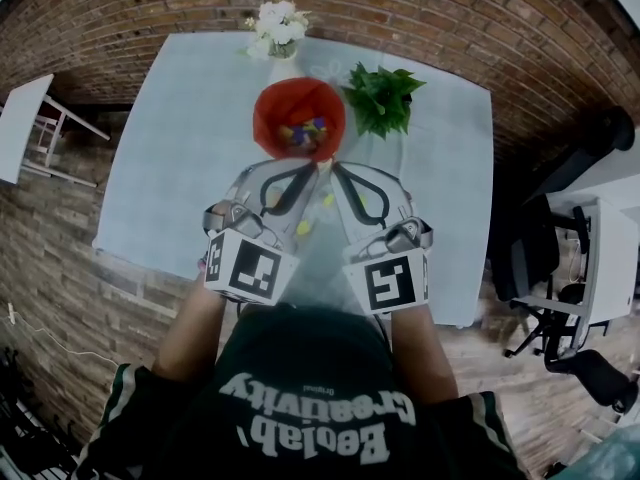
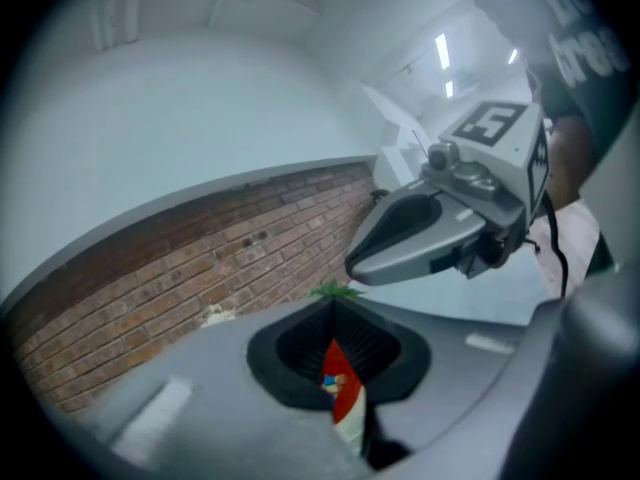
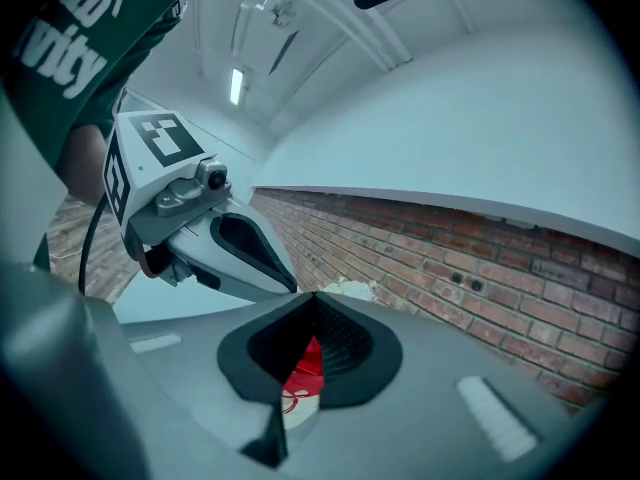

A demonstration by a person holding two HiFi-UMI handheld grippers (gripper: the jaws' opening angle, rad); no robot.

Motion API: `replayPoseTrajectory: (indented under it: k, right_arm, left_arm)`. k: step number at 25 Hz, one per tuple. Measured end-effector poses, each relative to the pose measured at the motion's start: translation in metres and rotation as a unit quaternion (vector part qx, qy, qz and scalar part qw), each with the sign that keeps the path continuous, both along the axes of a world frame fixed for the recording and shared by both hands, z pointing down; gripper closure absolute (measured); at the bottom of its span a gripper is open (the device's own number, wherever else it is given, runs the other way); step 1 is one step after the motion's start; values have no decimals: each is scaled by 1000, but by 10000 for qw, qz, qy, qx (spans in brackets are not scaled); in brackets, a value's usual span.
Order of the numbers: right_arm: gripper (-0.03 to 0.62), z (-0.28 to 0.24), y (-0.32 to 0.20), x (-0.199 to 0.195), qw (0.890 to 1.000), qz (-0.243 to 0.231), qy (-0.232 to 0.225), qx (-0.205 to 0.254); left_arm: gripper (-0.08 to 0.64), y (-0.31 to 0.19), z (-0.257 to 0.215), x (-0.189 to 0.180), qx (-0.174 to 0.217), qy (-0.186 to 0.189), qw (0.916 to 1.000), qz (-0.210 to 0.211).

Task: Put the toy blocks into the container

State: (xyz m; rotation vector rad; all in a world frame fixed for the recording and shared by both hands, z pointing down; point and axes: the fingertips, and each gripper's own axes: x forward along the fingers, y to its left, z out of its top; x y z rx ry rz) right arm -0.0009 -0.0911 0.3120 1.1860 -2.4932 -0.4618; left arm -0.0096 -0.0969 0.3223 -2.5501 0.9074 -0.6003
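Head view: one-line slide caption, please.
Both shut, left gripper and right gripper face a red bowl of toy blocks; yellow blocks lie on the table.

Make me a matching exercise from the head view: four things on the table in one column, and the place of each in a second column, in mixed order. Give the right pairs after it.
Things
1. red bowl
2. green plant
3. white flowers
4. yellow block

Places
A. at the far edge of the table
B. lying loose on the table, on the near side of the bowl
C. in the middle, with coloured blocks inside
D. just to the right of the bowl

Pairs: 1-C, 2-D, 3-A, 4-B
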Motion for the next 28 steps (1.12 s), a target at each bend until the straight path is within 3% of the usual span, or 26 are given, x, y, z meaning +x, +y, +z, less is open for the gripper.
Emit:
replayPoseTrajectory:
  k: [6, 9, 12, 15, 21, 24, 28]
  right_arm:
    - [584, 20, -3, 6, 9998, 54, -12, -193]
    - [584, 22, -2, 9, 9997, 89, 2, -211]
    - [585, 26, 1, 13, 9996, 130, -3, -260]
    - [584, 29, 3, 18, 9994, 191, 4, -300]
    - [584, 36, 8, 29, 9987, 334, 5, -378]
    - [584, 41, 11, 30, 9984, 354, 27, -448]
    - [584, 44, 13, 31, 9981, 399, 28, -479]
  left_arm:
    - [557, 4, 29, 3, -307, -215, 9992, 170]
    - [555, 13, 65, 4, -888, -523, 9939, 403]
    - [500, 25, 123, 2, -1750, -1026, 9769, 670]
    - [442, 37, 184, -6, -2552, -1526, 9510, 845]
    - [400, 57, 277, -23, -3398, -2326, 9069, 891]
    - [387, 65, 306, -22, -3514, -2594, 8946, 940]
    - [387, 64, 326, -18, -3610, -2714, 8881, 857]
